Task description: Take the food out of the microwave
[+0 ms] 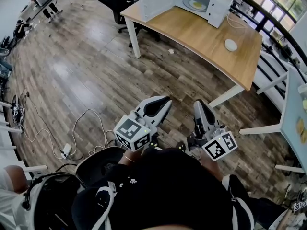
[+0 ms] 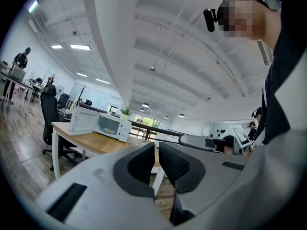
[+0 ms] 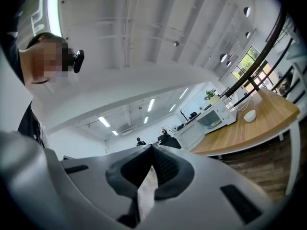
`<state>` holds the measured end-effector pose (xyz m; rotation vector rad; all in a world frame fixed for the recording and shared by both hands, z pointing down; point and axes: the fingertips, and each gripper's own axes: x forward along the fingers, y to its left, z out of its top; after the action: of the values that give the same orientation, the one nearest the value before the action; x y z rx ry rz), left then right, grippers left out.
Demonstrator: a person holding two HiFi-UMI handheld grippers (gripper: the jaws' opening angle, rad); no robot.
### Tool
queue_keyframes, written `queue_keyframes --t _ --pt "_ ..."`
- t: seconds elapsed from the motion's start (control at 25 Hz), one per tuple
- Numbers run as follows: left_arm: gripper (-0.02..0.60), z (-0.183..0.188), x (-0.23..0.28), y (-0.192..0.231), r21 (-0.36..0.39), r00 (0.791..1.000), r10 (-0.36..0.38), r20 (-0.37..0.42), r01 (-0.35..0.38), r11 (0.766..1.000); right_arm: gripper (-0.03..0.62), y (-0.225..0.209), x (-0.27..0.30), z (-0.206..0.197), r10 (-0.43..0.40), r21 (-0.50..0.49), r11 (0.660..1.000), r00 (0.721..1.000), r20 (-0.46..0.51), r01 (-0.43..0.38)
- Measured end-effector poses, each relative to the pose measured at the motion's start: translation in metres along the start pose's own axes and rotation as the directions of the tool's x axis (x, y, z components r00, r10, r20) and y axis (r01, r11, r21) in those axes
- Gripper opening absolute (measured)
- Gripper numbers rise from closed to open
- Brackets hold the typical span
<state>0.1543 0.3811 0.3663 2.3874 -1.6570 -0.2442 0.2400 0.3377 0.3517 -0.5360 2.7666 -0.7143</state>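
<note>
Closest to the person's body, the left gripper [image 1: 162, 103] is held about level, its jaws together with nothing between them. Just to its right, the right gripper [image 1: 199, 105] is also closed and empty. The food [image 1: 197, 5] lies well apart from both, inside the microwave [image 1: 218, 7], whose door stands open, on the far wooden table [image 1: 206, 40].

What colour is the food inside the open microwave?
The food in the microwave looks yellow, on a pale plate; best in the head view.
</note>
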Motion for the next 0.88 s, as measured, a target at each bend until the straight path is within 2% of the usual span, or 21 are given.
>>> queue_keyframes --t 0.36,0.6,0.88 --pt "0.034 0.011 -0.029 0.037 0.017 0.999 0.031 0.007 -0.031 0.999 0.000 0.015 0.035 -0.010 0.007 -0.014 1.000 1.000 0.023 -0.007" --pt "0.034 0.013 -0.038 0.049 0.025 1.000 0.012 0.019 -0.012 1.000 0.000 0.029 0.045 -0.020 0.003 -0.035 0.999 1.000 0.023 -0.002" --pt "0.034 0.010 -0.033 0.057 0.009 1.000 -0.018 0.012 0.018 1.000 0.000 0.023 0.049 -0.017 -0.040 -0.063 0.997 0.999 0.017 0.041"
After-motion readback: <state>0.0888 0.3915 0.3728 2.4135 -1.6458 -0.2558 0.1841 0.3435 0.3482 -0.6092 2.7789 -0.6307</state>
